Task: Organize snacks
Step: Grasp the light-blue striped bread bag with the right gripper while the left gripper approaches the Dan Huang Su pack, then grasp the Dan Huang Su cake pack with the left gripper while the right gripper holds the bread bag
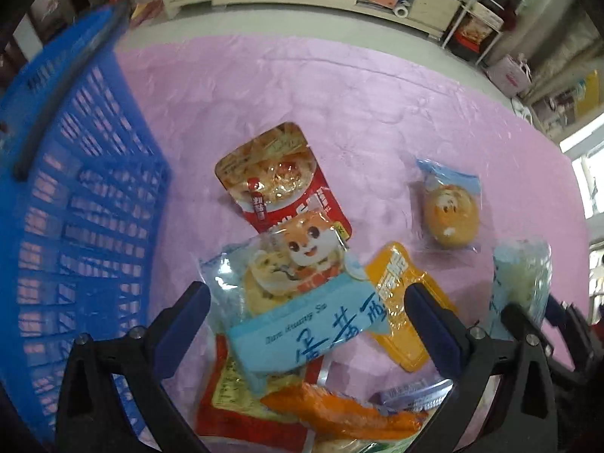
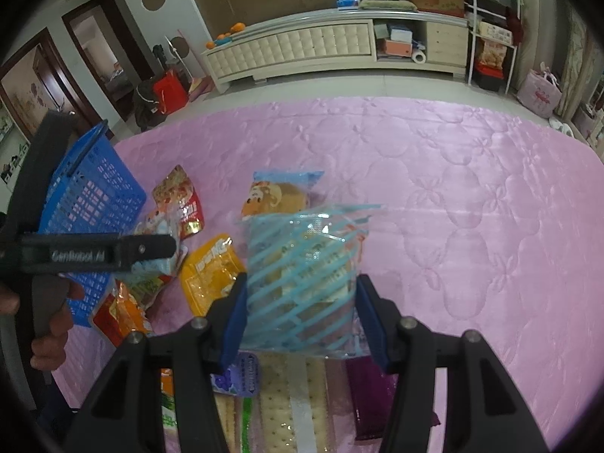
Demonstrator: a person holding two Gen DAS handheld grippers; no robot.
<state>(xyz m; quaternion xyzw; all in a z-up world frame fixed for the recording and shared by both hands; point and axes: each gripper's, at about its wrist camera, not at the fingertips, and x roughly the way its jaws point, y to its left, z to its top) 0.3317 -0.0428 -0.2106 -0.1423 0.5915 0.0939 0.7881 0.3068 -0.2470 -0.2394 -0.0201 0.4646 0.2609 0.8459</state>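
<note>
Right tongs pinching blue-striped packet; left tongs spread over cartoon-fox packet.

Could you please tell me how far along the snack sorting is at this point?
Nothing visibly done: what shows of the blue basket looks bare. In hand: the right gripper holds a blue-striped packet; the left gripper straddles a blue-labelled pastry pack, jaws open. Other packets remain on the pink cloth.

Left tool spread wide, right tool seemingly clamped
</note>
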